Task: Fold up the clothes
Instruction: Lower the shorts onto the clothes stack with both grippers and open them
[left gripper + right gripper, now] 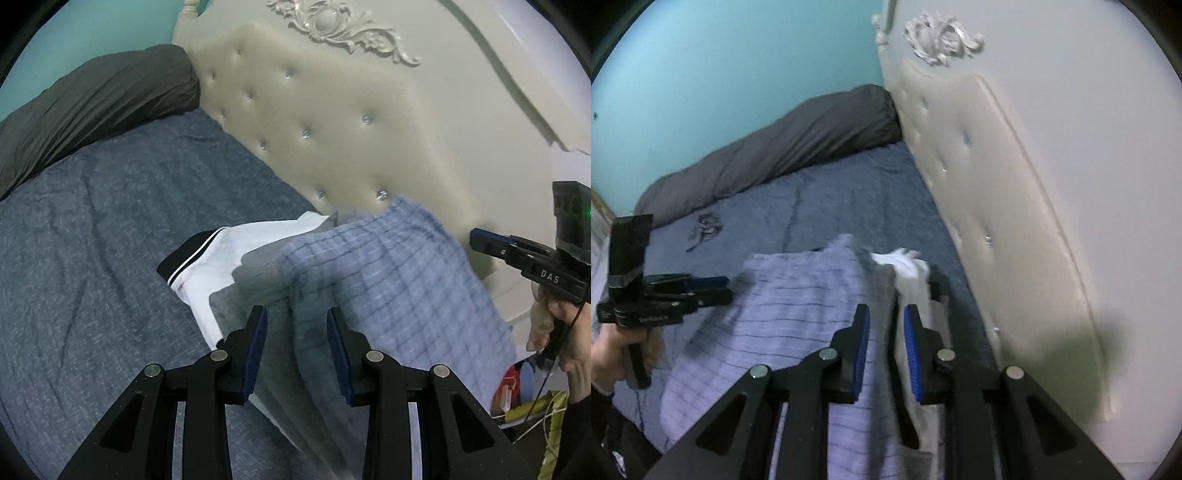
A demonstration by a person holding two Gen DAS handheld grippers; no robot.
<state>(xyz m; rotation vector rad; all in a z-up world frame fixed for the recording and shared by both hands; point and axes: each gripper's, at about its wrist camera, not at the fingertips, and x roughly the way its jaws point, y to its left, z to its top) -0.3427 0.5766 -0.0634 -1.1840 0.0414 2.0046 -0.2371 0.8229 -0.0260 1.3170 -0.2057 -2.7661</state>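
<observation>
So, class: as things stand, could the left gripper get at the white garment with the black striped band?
Probably yes. The left gripper is open just above the clothes, and the white garment lies exposed to its left; the blue checked cloth covers only its right part.

- The bed (110, 206) is covered by a blue-grey mottled sheet, wrinkled in places.
- A dark grey pillow (92, 107) lies along its far edge, against the teal wall.
- A white garment with black trim (221, 254) lies on the sheet near the tufted cream headboard (314, 122).
- A blue checked garment (783, 314) lies beside it, overlapping it.
- A small dark tangle (705, 225) sits on the sheet near the pillow.
</observation>
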